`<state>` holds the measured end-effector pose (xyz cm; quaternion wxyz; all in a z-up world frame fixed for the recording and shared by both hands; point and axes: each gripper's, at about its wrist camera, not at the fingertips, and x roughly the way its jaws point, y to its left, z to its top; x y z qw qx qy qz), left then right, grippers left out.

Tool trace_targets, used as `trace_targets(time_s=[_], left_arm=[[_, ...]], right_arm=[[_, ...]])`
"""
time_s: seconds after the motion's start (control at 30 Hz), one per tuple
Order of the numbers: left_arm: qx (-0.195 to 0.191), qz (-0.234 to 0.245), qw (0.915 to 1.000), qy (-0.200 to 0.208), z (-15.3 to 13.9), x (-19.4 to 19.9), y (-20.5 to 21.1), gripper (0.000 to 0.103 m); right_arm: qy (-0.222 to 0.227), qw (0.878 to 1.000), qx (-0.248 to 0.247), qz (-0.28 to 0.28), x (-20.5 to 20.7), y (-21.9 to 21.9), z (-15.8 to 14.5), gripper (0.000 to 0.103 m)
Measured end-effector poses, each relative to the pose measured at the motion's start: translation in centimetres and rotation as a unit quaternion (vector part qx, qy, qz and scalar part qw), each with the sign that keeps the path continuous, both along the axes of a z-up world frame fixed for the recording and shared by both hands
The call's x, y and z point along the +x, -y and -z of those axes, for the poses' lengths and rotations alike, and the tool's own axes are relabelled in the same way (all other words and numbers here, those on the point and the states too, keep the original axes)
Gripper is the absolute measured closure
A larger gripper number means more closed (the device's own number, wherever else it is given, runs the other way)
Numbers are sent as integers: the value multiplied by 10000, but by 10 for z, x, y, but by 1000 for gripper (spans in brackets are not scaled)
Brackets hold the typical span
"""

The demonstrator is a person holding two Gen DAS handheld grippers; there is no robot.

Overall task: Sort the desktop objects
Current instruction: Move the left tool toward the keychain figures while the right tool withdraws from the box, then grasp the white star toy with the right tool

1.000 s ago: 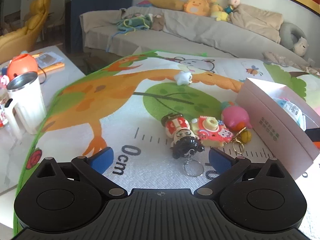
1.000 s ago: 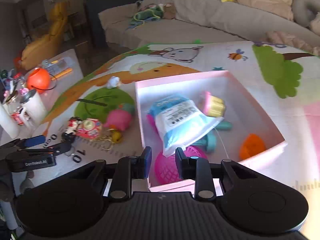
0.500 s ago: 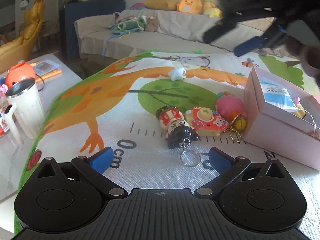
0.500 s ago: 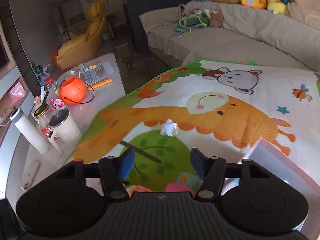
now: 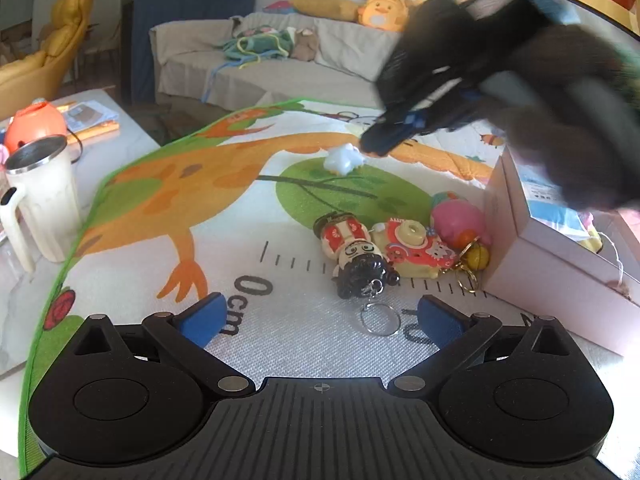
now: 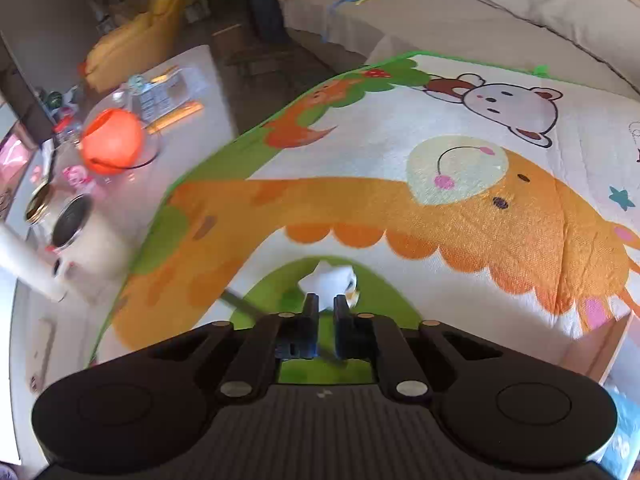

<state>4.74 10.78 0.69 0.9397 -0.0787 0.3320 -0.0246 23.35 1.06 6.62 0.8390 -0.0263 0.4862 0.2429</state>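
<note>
White toy (image 6: 329,280) pinched by right tool (image 6: 326,304); only left view shows spread left tool (image 5: 320,316).

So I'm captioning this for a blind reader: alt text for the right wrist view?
The black right gripper, jaws nearly together, reaches a small white star-shaped toy lying on a green circle of a cartoon giraffe play mat. Whether it grips the toy is unclear. An orange pumpkin-shaped bucket sits on a side table at left.

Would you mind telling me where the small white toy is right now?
The small white toy lies on the mat's green circle, beyond the keychain doll, at the right gripper's fingertips.
</note>
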Motion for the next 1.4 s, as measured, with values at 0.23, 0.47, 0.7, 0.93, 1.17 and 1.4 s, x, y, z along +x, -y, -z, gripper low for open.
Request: trace_targets(time_s=[0.23,0.47,0.7,0.93,1.17,1.4], left_arm=[[27,-8,10000,-20,0,0,0,0],[191,-22,9998,-71,0,1,5,0],[365,-138,9991,-137,0,1,9,0],[508,-145,9984,-218,1,2,12,0],[466,-145,9986,-189,0,1,10,0],[293,-146,9994,-124,-1,-1,6,0]], right_arm=[[121,9982,167,-557,-115,57,-37,95],[-279,9987,-209,-363,-180,110,7,88],[102,9959,-662,614,-166,163,18,100],[539,9982,184,-187,-176,132,-18,55],[565,9982,158,126,-74,56,-42,37],[-88,9997,68,219,23,-15,8,36]])
